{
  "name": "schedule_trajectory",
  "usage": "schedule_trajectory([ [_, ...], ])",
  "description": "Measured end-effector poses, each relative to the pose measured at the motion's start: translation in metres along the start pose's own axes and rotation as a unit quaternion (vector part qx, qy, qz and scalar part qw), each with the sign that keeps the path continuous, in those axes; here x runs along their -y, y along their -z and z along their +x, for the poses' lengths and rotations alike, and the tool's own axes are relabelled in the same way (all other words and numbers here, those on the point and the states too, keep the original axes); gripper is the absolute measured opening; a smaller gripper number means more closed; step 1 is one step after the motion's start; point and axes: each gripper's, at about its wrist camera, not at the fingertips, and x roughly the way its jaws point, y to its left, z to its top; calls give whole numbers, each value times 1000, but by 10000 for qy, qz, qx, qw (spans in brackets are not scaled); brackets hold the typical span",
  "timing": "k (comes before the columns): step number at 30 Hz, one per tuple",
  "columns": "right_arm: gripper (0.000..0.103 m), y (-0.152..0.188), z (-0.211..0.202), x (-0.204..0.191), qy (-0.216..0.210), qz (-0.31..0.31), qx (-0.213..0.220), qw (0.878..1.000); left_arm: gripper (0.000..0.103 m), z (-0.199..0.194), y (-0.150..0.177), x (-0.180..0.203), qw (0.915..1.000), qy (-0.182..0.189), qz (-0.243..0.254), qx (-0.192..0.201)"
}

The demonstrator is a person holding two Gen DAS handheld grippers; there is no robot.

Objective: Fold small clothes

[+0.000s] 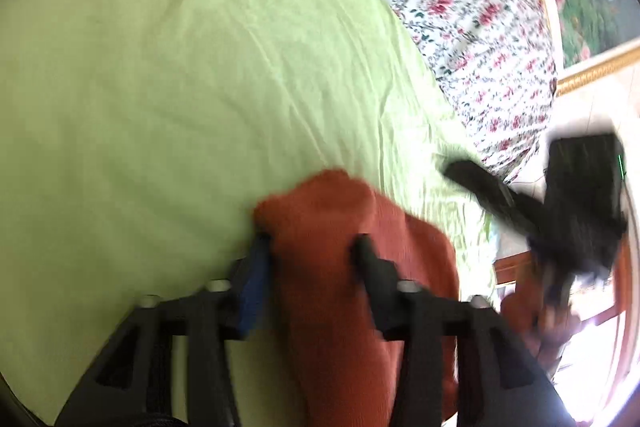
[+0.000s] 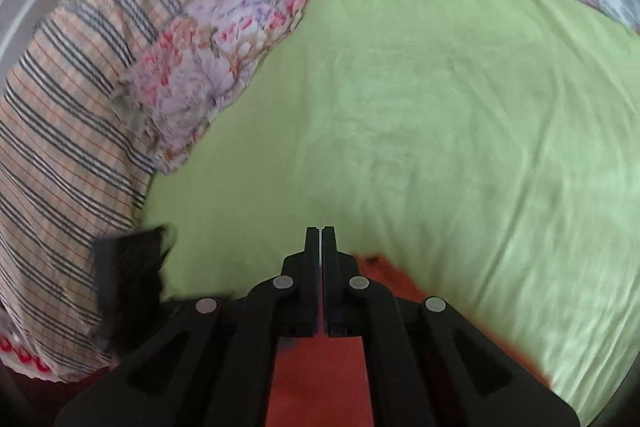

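A rust-orange small garment (image 1: 344,267) lies bunched on the light green bed sheet (image 1: 160,87). My left gripper (image 1: 314,241) is open, its two fingers straddling the raised fold of the garment. My right gripper (image 2: 320,231) is shut with the jaws pressed together; the orange garment (image 2: 320,379) lies beneath it and I cannot tell whether any cloth is pinched. The right gripper also shows, blurred, in the left wrist view (image 1: 560,203) at the right, above the sheet's edge.
A floral quilt (image 1: 460,7) is heaped at the far side of the bed. A plaid blanket (image 2: 60,147) and a purple floral cloth (image 2: 208,67) lie at the left. The other gripper's black body (image 2: 124,275) shows at the left.
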Motion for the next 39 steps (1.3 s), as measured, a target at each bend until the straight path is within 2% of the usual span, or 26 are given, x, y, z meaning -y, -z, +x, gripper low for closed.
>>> schedule_trajectory([
  [1,2,10,-11,1,-10,75,155,9999,24,5,-6,-2,10000,26,-30,-37],
  [2,2,18,-15,-2,4,122,252,9996,14,9,-12,-3,10000,13,-23,-53],
  [3,2,26,-22,-1,29,183,337,9993,11,12,-17,-3,10000,-68,24,-24],
  [7,2,59,-50,6,77,467,687,9965,8,14,-34,24,9974,-409,515,304],
  [9,2,73,-62,11,99,590,817,9949,6,5,-43,35,9938,-557,791,550],
  [10,2,81,-68,15,127,670,869,9939,2,5,-47,42,9904,-759,973,623],
  [13,2,96,-77,27,284,847,877,9921,2,11,-56,47,9863,-1055,1134,575],
  [17,4,116,-90,43,509,1120,870,9886,4,-10,-41,57,9844,-1042,1224,709],
  [19,20,123,-97,47,592,1178,926,9869,7,-26,-22,58,9833,-1065,1261,761],
  [20,40,127,-102,49,647,1194,965,9860,7,-33,-12,60,9829,-1078,1272,783],
  [21,49,131,-106,49,701,1171,1043,9851,7,-39,0,61,9828,-1088,1276,773],
  [25,49,140,-112,46,925,1012,1081,9846,10,-55,53,61,9831,-1162,1273,625],
  [28,49,146,-106,41,969,853,956,9870,14,-59,87,58,9842,-1233,1179,479],
  [29,48,148,-103,40,1049,788,920,9871,17,-59,94,58,9848,-1217,1156,450],
  [31,47,152,-95,42,1250,727,822,9861,18,-62,113,57,9856,-1215,1081,465],
  [32,45,153,-90,45,1333,734,762,9854,18,-64,117,56,9852,-1232,1082,496],
  [34,26,156,-78,51,1237,818,617,9870,19,-67,122,56,9855,-1253,1039,481],
  [35,12,157,-78,51,1204,872,597,9871,19,-68,123,57,9857,-1262,1020,456],
  [38,11,155,-105,40,804,856,1103,9869,20,-70,127,63,9843,-1327,1091,406],
  [39,11,154,-113,37,826,811,1211,9859,21,-69,127,66,9836,-1353,1128,375],
])
